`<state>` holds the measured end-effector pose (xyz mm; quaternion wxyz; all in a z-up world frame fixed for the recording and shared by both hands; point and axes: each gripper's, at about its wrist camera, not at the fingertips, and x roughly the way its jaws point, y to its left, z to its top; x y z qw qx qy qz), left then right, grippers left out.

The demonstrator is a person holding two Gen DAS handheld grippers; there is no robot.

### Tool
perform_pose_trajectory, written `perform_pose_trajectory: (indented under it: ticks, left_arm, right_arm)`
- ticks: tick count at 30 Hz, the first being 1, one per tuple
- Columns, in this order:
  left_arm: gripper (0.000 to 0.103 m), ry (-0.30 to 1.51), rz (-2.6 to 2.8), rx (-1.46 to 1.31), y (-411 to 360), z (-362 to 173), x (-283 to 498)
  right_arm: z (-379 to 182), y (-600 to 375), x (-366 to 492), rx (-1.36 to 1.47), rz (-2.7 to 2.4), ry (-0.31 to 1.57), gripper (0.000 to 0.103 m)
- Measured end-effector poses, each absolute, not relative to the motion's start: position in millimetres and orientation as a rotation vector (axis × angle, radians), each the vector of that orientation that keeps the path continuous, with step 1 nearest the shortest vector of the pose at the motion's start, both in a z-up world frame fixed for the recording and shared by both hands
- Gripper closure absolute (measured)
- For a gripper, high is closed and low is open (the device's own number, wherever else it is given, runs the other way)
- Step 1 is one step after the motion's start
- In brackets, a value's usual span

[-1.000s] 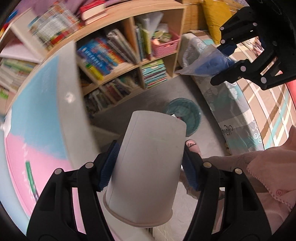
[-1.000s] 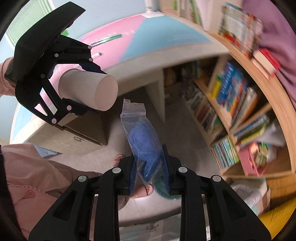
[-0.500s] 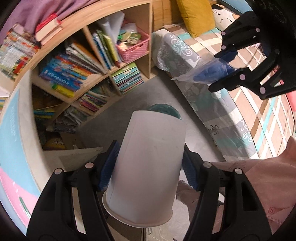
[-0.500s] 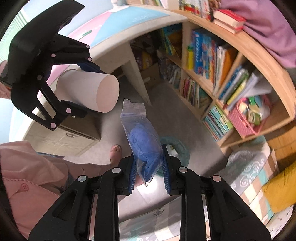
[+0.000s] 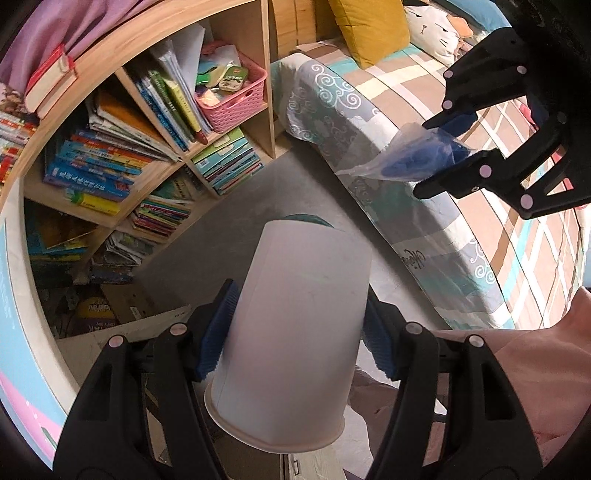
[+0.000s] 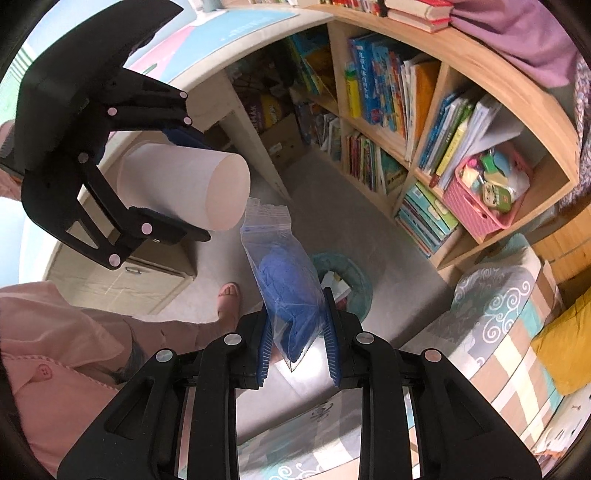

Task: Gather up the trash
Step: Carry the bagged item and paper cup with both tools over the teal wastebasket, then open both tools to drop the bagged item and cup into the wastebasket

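My left gripper (image 5: 295,332) is shut on a white paper cup (image 5: 295,332), which points bottom-forward and down toward the floor. The same paper cup (image 6: 184,184) shows at upper left in the right wrist view, clamped in the left gripper (image 6: 177,184). My right gripper (image 6: 297,332) is shut on a clear zip bag with a blue wad inside (image 6: 288,288); that zip bag (image 5: 410,158) also hangs in the right gripper (image 5: 432,158) at upper right of the left wrist view. A teal waste bin (image 6: 343,280) stands on the grey floor below both, its rim (image 5: 306,218) peeking out behind the cup.
A wooden bookshelf (image 6: 402,147) full of books, with a pink basket (image 6: 487,192), lines the far side. A bed with a patterned cover (image 5: 424,206) and a yellow pillow (image 5: 369,29) lies on the right. A person's foot (image 6: 229,295) and pink sleeve (image 6: 55,332) are near. A desk (image 6: 207,74) stands at left.
Both grippers have travelled away from the desk toward the bookshelf and the bed and sunk a little. The bin now lies straight below them. Cup and bag stay clamped.
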<state>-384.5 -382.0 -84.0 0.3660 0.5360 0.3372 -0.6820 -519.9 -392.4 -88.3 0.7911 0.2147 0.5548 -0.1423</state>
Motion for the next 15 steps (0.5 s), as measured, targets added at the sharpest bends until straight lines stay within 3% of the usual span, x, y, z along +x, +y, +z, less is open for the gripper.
perform_pose_trajectory:
  ticks: [15]
  left_arm:
    - [0.040,0.897,-1.769,1.397,-402,-98,-400]
  right_arm:
    - [-105,-412,-528,0.518,-0.306,1.187,0.078]
